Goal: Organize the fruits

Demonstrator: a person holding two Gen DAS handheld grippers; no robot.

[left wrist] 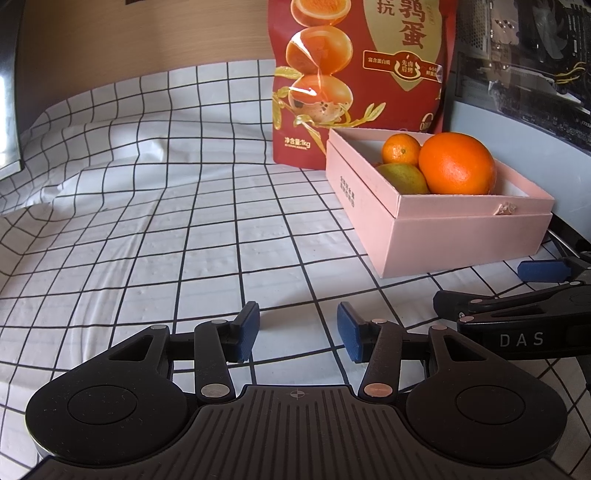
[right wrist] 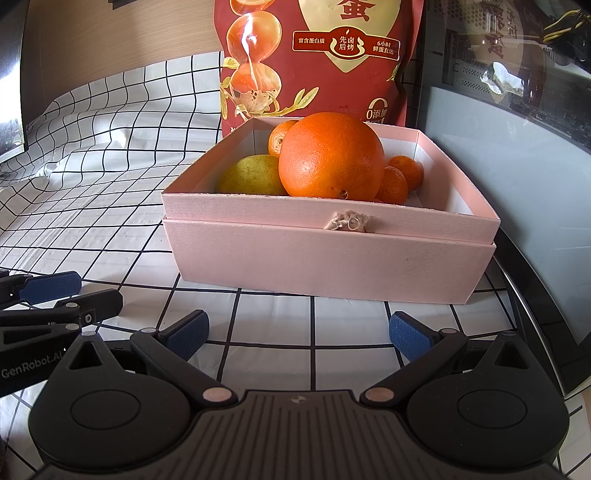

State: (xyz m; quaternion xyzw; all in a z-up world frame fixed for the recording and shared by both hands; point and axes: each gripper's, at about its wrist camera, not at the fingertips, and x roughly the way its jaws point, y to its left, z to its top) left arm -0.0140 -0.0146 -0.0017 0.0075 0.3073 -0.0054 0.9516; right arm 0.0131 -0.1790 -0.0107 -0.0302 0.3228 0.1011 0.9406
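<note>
A pink box (right wrist: 332,254) stands on the checked cloth and also shows in the left wrist view (left wrist: 461,236). In it lie a big orange (right wrist: 330,157) (left wrist: 456,164), a yellow-green pear (right wrist: 251,175) (left wrist: 402,179) and small tangerines (right wrist: 404,173) (left wrist: 400,149). My right gripper (right wrist: 299,332) is open and empty, low over the cloth just in front of the box. My left gripper (left wrist: 298,330) is open and empty, left of the box. Each gripper shows at the edge of the other's view (left wrist: 517,317) (right wrist: 48,295).
A tall red snack bag (left wrist: 354,77) (right wrist: 317,59) stands behind the box. A dark glass-fronted case (right wrist: 517,110) rises right of the box. The black-and-white checked cloth (left wrist: 166,221) spreads wrinkled to the left. A wooden wall (left wrist: 147,33) is behind.
</note>
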